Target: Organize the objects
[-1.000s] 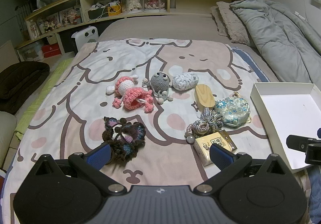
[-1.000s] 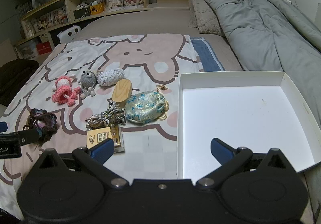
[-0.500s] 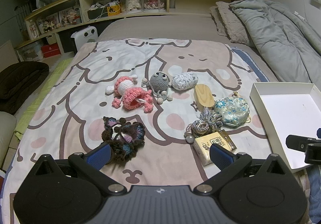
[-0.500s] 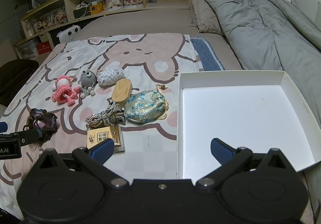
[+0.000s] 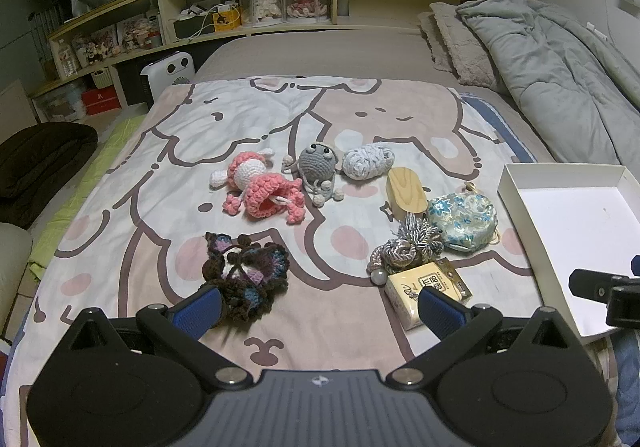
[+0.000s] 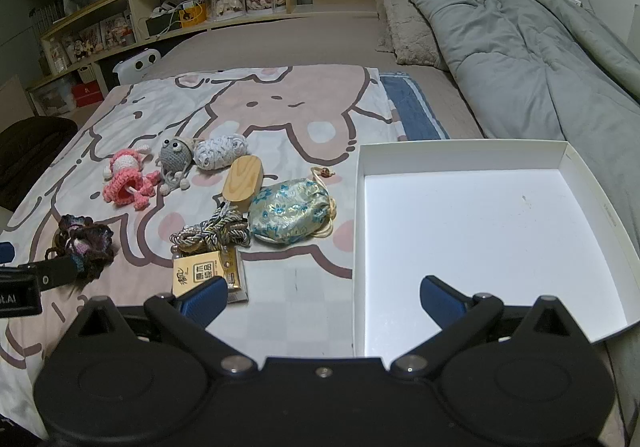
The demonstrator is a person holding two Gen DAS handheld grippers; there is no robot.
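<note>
Both jaws stand wide and hold nothing: the left gripper [image 5: 318,305] hangs above the blanket's [image 5: 168,183] near edge, the right gripper [image 6: 320,297] over the near-left corner of the white box [image 6: 472,145].

Left of the white box lies the floral pouch [image 6: 290,211], close beside it. Beyond the pouch, going further from the box: wooden block [image 6: 244,183], grey-white cord bundle [image 6: 212,233], yellow packet [image 6: 208,273], white yarn ball [image 6: 220,151], grey crochet figure [image 6: 174,155], pink crochet doll [image 6: 126,181]. Farthest from the box sits the dark crochet piece [image 5: 246,273], just ahead of the left gripper's left finger.
</note>
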